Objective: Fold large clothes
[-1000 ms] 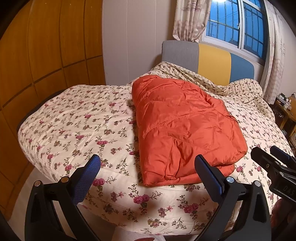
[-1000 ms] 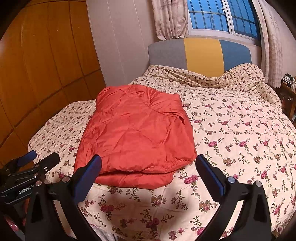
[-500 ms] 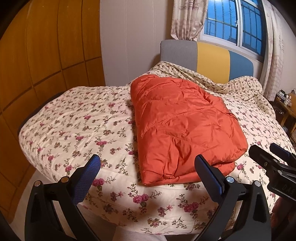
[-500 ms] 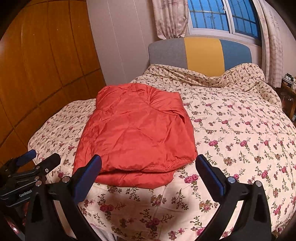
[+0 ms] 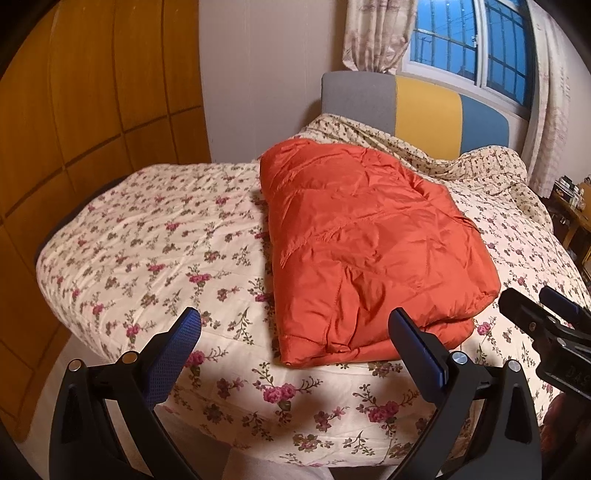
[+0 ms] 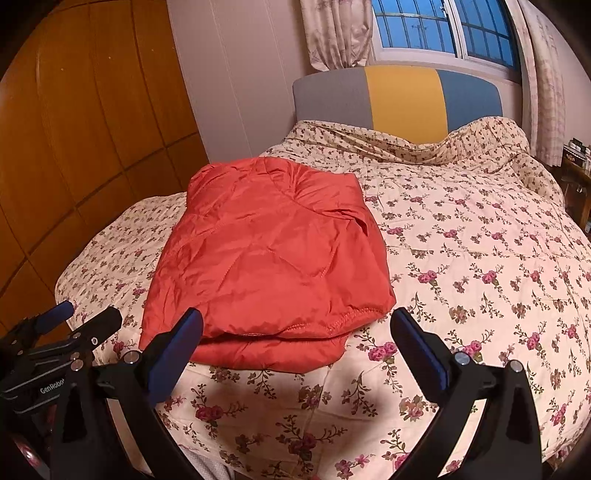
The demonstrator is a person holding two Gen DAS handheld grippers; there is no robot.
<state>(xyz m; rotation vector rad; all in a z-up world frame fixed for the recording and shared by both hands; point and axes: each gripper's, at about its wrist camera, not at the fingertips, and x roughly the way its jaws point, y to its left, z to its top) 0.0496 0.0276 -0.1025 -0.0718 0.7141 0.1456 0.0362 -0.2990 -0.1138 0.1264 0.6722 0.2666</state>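
Note:
An orange puffy jacket [image 5: 362, 254] lies folded into a thick rectangular bundle on the floral bedspread [image 5: 155, 251], near the foot of the bed. The same jacket [image 6: 269, 273] fills the middle left of the right wrist view. My left gripper [image 5: 295, 354] hovers open over the bed's front edge, just short of the jacket's near hem, holding nothing. My right gripper [image 6: 295, 350] is also open and empty, close to the jacket's near right corner. Each gripper shows at the edge of the other's view: the right one [image 5: 546, 325], the left one [image 6: 62, 328].
The bed has a grey, yellow and blue headboard [image 6: 402, 99] under a barred window [image 6: 439, 26] with curtains. Wooden wardrobe panels [image 5: 85, 85] stand along the left. A crumpled quilt [image 6: 424, 144] is bunched at the head. A small table [image 5: 576, 210] stands at far right.
Both views have drifted very slightly, with the jacket sitting a touch higher in frame. The jacket lies still and both grippers stay open.

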